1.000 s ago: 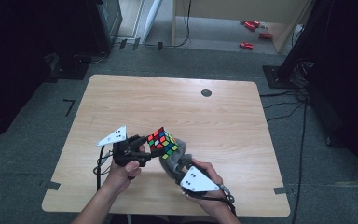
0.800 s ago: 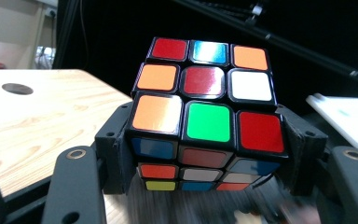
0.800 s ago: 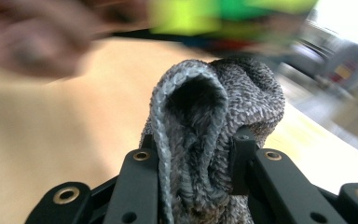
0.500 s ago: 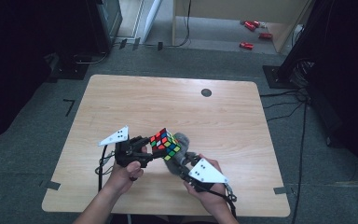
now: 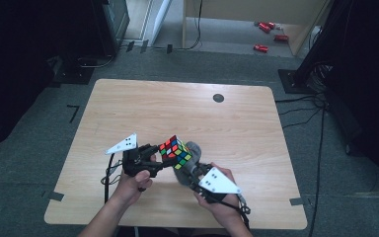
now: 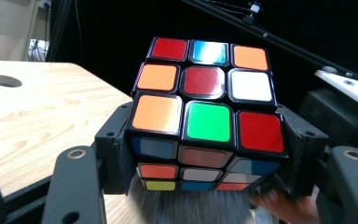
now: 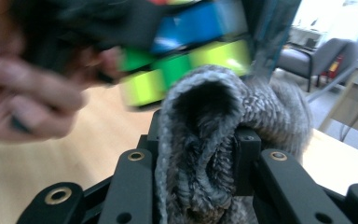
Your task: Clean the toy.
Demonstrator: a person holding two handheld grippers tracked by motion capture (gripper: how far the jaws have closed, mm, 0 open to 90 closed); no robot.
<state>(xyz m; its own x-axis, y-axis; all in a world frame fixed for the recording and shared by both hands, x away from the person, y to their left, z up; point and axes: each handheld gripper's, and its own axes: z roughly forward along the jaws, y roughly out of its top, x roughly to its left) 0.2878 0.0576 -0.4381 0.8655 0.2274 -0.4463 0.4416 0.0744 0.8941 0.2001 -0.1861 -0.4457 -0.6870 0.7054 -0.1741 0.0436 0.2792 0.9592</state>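
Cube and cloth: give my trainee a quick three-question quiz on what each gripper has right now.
1. True or false: the left gripper clamps the puzzle cube by two opposite sides.
2. What does the right gripper hold? A) a sponge B) a grey knitted cloth C) a brush
3. Where does the grey cloth sit relative to the cube in the high view?

Key
1. True: the black pads press on the cube's lowest layer from both sides.
2. B: the cloth is bunched between the jaws.
3. Right against the cube's near right side, above the wooden table.
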